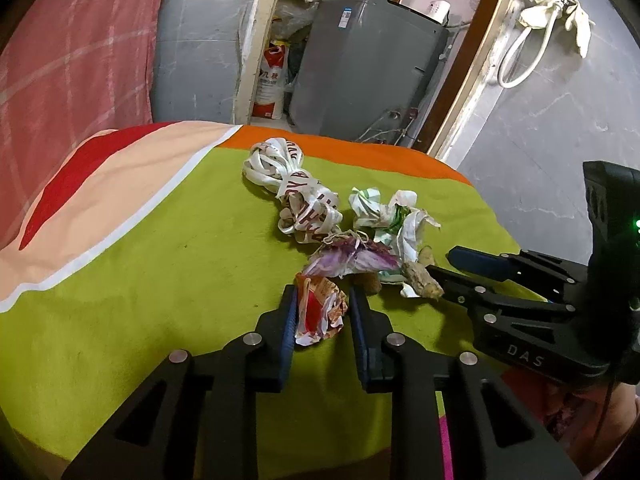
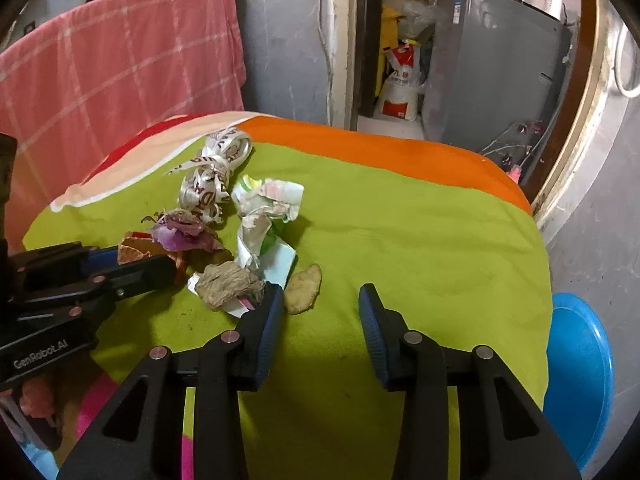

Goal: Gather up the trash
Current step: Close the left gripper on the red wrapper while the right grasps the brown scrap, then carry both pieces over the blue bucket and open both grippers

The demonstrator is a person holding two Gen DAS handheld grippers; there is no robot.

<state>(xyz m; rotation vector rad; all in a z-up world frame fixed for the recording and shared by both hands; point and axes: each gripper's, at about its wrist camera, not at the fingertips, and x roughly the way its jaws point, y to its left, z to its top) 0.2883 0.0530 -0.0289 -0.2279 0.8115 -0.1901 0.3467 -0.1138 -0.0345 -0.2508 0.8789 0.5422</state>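
Observation:
A pile of trash lies on a table under a green and orange cloth [image 1: 160,280]. It holds a white printed ribbon [image 1: 288,188], crumpled white paper [image 1: 392,216], a purple wrapper [image 1: 352,258], brown scraps [image 1: 420,280] and a red-and-white crumpled wrapper [image 1: 320,312]. My left gripper [image 1: 323,300] has its jaws around the red-and-white wrapper, touching both sides. My right gripper [image 2: 320,300] is open and empty, with a brown scrap [image 2: 230,284] by its left finger and a tan piece [image 2: 304,288] just ahead. The left gripper also shows in the right wrist view [image 2: 132,264].
A pink checked cloth [image 2: 120,60] hangs behind the table. A blue basin [image 2: 580,380] sits low at the table's right edge. A grey appliance [image 1: 368,64] and a white sack [image 1: 272,80] stand in the doorway beyond.

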